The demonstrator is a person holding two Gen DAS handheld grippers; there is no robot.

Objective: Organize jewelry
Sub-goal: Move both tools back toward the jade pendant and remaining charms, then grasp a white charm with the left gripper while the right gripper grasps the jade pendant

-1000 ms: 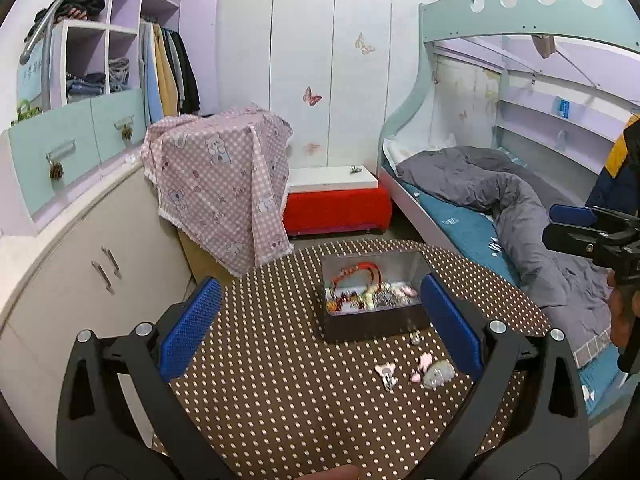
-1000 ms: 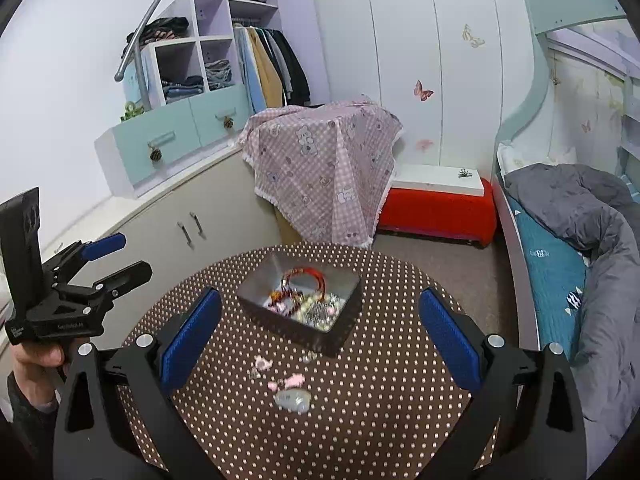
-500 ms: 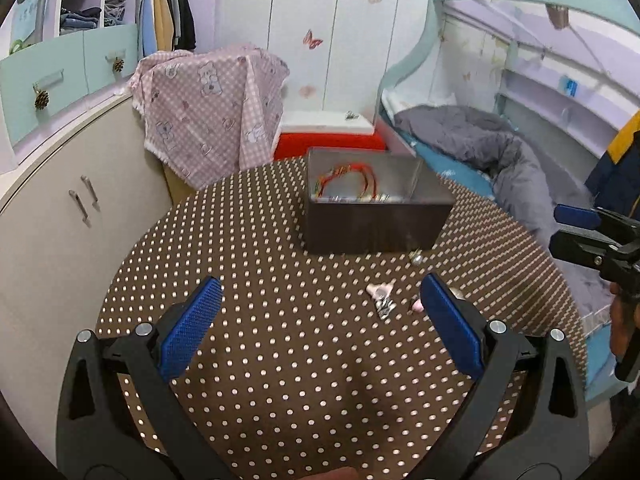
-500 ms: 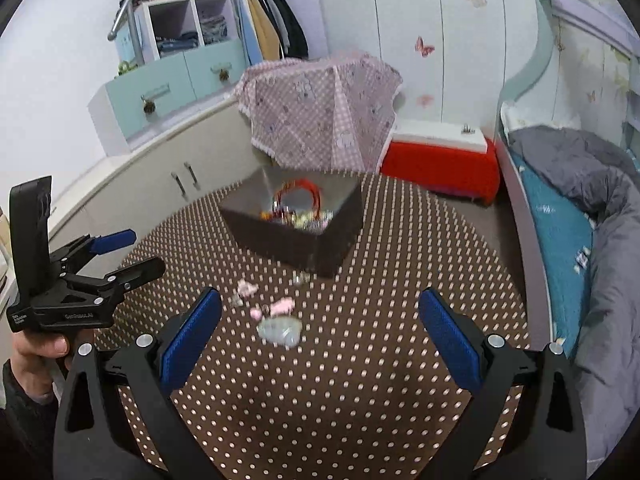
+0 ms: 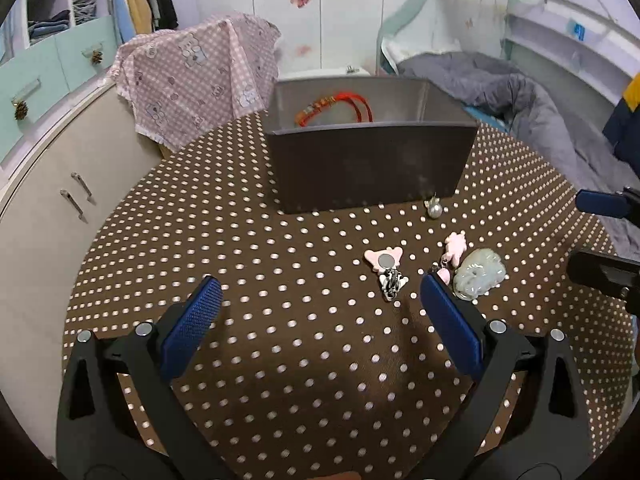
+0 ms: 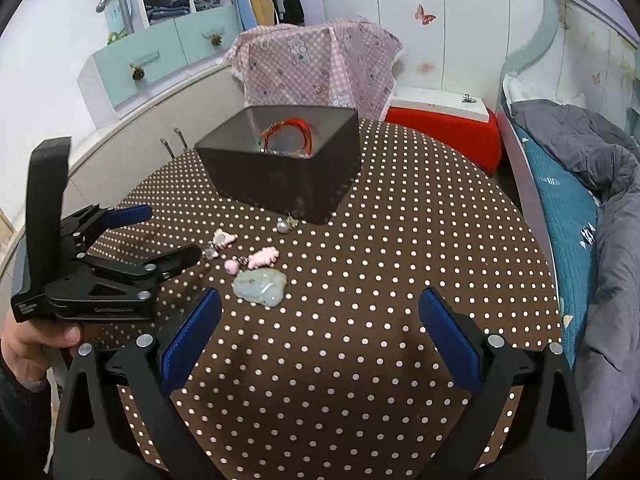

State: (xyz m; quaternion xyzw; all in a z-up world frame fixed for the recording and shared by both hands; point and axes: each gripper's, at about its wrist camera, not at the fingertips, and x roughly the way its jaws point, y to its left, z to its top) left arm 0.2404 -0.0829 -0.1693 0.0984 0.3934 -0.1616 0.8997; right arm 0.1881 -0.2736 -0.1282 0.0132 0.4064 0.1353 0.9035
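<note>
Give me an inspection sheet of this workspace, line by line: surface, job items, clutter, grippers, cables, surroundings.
Surface: round table, brown polka-dot cloth.
Job's things: dark box holding a red cord bracelet; loose on the cloth: pale green pendant, pink charms, pearl earring.
Clutter: nothing seen.
Grippers: left gripper open, empty; right gripper open, empty.
Cables: nothing seen.
Surroundings: bed, wardrobe, red stool.

Pink checked cloth [image 5: 196,76] draped over furniture at 11 o'clock; grey duvet [image 6: 592,152] on the bed at 2 o'clock; red box [image 6: 444,128], possibly a storage stool, at 12 o'clock.
</note>
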